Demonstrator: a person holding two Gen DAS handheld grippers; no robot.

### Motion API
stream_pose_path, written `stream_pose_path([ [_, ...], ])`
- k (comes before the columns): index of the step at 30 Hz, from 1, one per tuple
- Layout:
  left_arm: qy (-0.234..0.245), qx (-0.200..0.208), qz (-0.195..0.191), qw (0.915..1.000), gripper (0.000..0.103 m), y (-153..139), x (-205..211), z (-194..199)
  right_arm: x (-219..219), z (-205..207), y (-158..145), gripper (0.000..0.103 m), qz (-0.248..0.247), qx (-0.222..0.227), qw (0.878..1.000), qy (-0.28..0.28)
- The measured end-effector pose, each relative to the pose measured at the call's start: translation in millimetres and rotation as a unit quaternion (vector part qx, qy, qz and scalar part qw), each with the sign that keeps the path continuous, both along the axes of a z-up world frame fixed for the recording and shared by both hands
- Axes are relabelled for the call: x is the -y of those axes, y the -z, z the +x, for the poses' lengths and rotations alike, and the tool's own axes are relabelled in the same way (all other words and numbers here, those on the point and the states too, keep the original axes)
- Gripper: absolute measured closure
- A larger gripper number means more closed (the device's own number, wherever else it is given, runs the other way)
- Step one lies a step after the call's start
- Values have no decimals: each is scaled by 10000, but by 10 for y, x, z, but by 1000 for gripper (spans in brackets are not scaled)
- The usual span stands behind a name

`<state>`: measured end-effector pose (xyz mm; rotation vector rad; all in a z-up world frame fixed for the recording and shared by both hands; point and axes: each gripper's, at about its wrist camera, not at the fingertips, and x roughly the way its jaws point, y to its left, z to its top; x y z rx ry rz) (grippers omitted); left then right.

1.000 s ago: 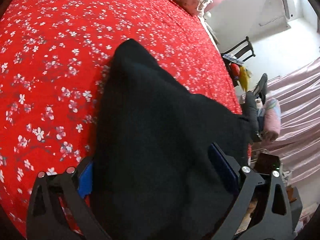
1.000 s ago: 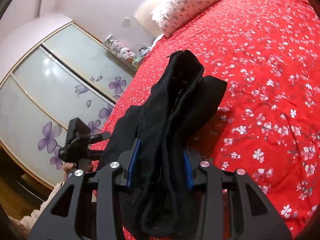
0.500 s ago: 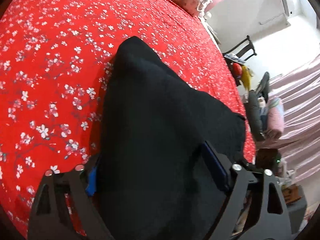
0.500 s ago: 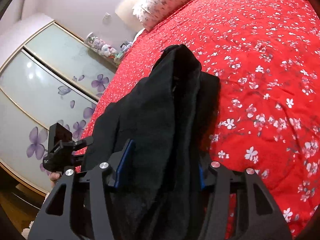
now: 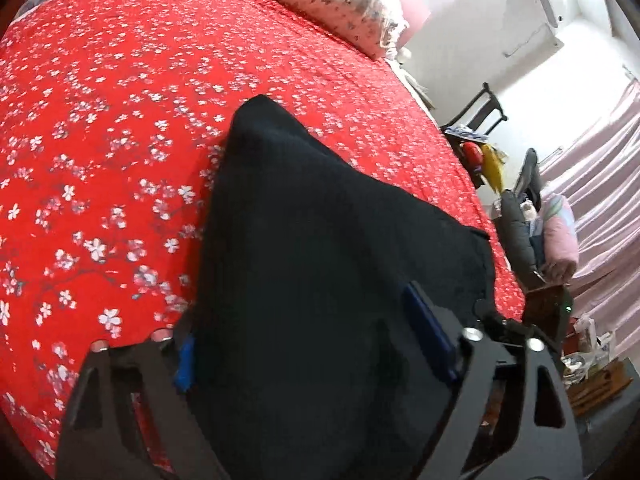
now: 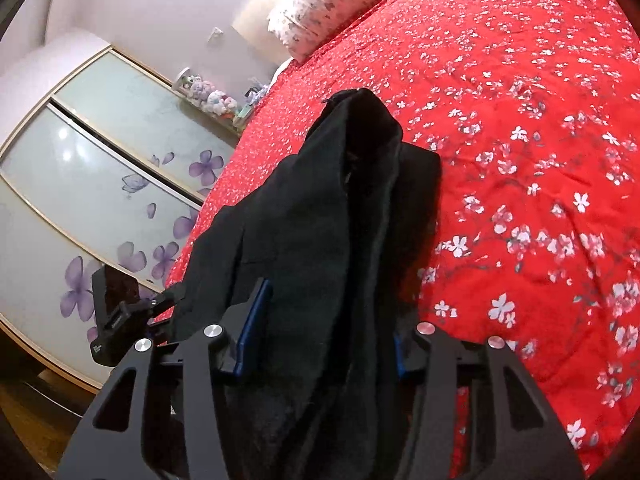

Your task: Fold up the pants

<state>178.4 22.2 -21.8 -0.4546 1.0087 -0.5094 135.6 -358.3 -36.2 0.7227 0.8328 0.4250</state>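
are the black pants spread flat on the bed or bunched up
Bunched up, not flat. The black pants hang in thick doubled layers between both the right gripper and the left gripper, rising off the red bedspread.

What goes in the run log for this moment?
left claw: shut on black pants | right claw: shut on black pants | surface: red bedspread

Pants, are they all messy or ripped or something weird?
Nothing looks ripped. The black pants hang bunched between both sets of jaws over the red flowery bedspread, so the layers look a bit uneven, which is normal mid-fold.
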Motion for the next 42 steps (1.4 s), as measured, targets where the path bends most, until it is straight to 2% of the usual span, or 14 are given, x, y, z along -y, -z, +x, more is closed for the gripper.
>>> stream_pose_path([
  [2, -106, -146, -181, 9997, 53, 34, -105, 46, 15, -7, 3, 58, 100, 28, 9999, 30],
  [4, -143, -296, -645, 9974, 63, 85, -240, 92, 42, -11, 3, 60, 269, 79, 9996, 51],
  [6, -102, -307, -820, 9961, 69, 97, -282, 95, 90, -15, -4, 63, 473, 189, 9987, 36],
  [10, -30, -64, -798, 9968, 77, 15, -288, 46, 102, -12, -41, 64, 657, 331, 9973, 48],
  [14, -114, 48, -1091, 9940, 80, -44, -388, 28, 132, 25, -88, 66, 983, 538, 9937, 19],
  [21, -229, 466, -1365, 9893, 82, -272, -389, 145, 86, 264, -187, 67, 1124, 694, 9912, -6],
  [24, -234, 743, -1200, 9897, 82, -397, -303, 239, 111, 445, -239, 67, 1191, 807, 9896, 5],
  [32, -300, 857, -1127, 9895, 83, -488, -45, 711, 258, 874, -247, 67, 1290, 965, 9867, 226],
  [36, -389, 770, -1128, 9899, 83, -407, 25, 947, 326, 1071, -201, 67, 1430, 987, 9842, 347],
  [40, -415, 683, -886, 9929, 82, -256, 81, 1147, 372, 1245, -41, 68, 1379, 785, 9861, 494],
  [42, -552, 250, -663, 9960, 80, -15, 82, 1282, 376, 1315, 86, 67, 1137, 437, 9903, 674],
])
